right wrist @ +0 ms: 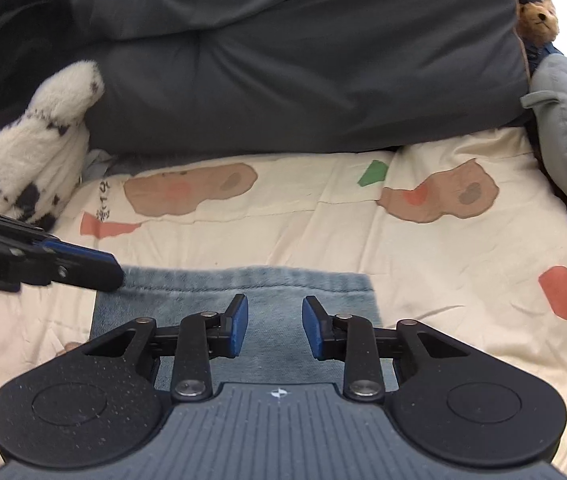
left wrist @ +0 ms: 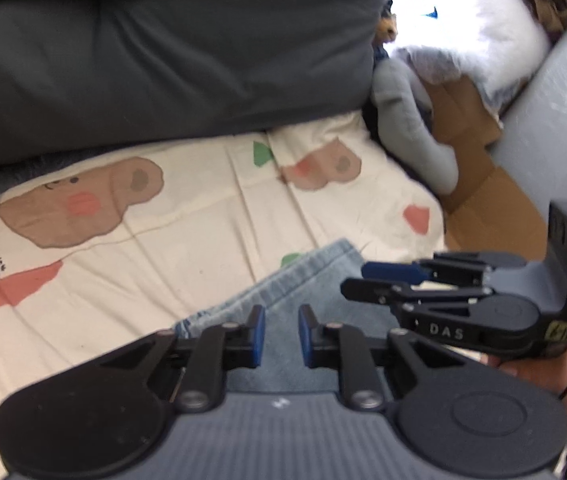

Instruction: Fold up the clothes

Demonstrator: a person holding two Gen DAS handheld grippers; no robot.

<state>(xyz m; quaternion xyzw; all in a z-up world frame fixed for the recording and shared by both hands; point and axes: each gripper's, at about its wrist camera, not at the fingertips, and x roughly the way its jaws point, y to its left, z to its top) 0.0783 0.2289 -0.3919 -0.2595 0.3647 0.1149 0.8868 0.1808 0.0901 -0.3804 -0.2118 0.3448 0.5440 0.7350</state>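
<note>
Folded jeans (right wrist: 243,300) lie flat, folded edge toward the grey duvet (right wrist: 303,60), on a cream printed bedsheet (right wrist: 443,260); left gripper (left wrist: 281,336) and right gripper (right wrist: 274,326) hover narrowly parted, empty.

Bed with cream bedsheet (right wrist: 443,248), wrinkled, printed with brown bear faces plus red and green patches. Dark grey duvet (right wrist: 303,80) bunched along the far side. White plush with black spots (right wrist: 27,160) at left beside the duvet, grey plush (right wrist: 563,120) at right, small brown teddy bear (right wrist: 539,20) above it. Cardboard (left wrist: 471,148) and white fluffy pillow (left wrist: 463,32) at the right edge. Bright daylight, top right overexposed.
</note>
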